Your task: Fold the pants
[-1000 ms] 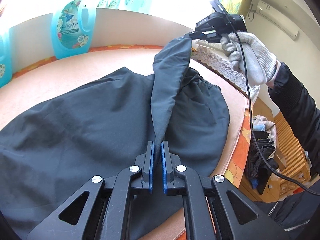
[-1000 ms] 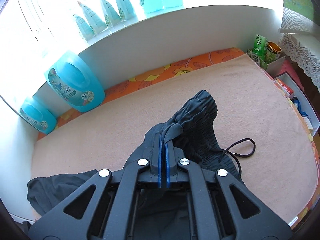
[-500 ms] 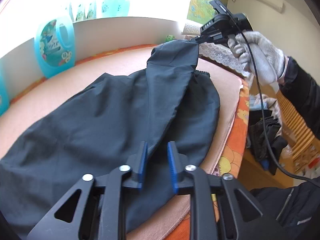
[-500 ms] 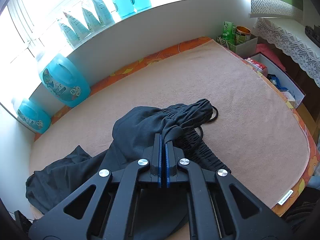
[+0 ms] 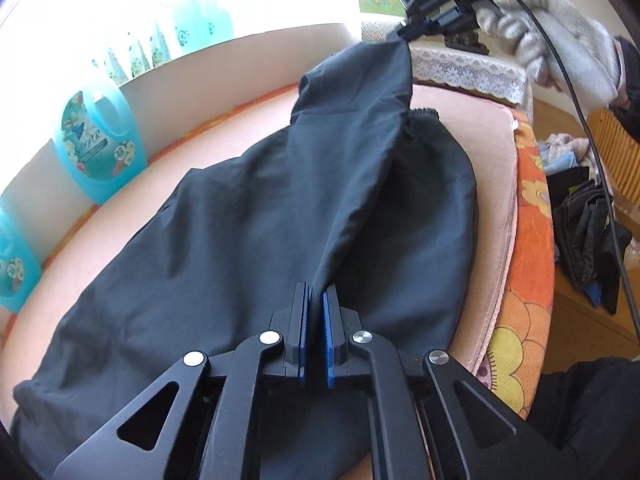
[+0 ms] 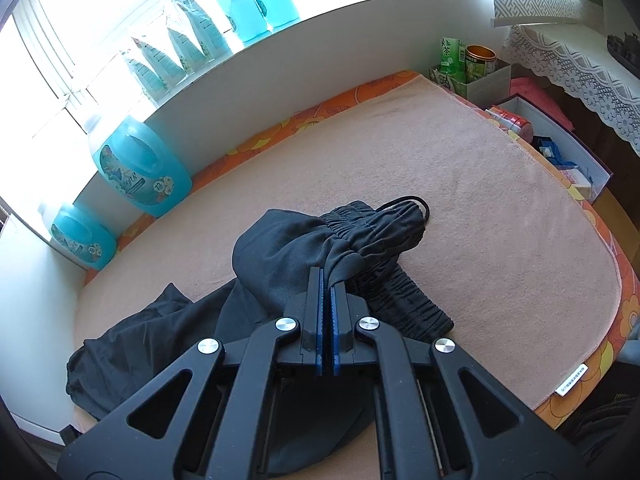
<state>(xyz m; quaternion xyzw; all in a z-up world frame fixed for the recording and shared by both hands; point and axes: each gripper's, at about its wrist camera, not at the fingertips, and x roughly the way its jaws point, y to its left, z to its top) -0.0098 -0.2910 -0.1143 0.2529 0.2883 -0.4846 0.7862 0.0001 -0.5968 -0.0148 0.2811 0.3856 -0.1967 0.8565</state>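
**foldnoob:** Dark grey pants (image 5: 248, 216) are spread over the peach towel (image 5: 492, 184) on the bed, waistband at the far right. From the left wrist view, my left gripper (image 5: 314, 312) has just snapped closed again after a quick regrip, and a fold of the near edge is pinched between its blue pads. Far off at the top right, the gloved hand (image 5: 560, 40) holds the right gripper (image 5: 408, 34) up with a corner of cloth hanging from it. Am I doing this step right?

**laundry_dad:** Looks fine to me. The lifted flap runs as one ridge between your two grips, so I'd keep both at matching tension and carry it over together, otherwise it'll twist.

**foldnoob:** Right wrist view: the right gripper (image 6: 326, 300) is narrow and clamped on a bit of fabric just near the bunched elastic waistband (image 6: 376, 228), which sits mid-towel with the drawstring (image 6: 416, 204) looping out at the far side.

**laundry_dad:** That waistband is scrunched. I'd guess you want to pull it flat before laying the flap down, and tuck the drawstring in. Watch the detergent jug (image 6: 140, 164) at the far left.
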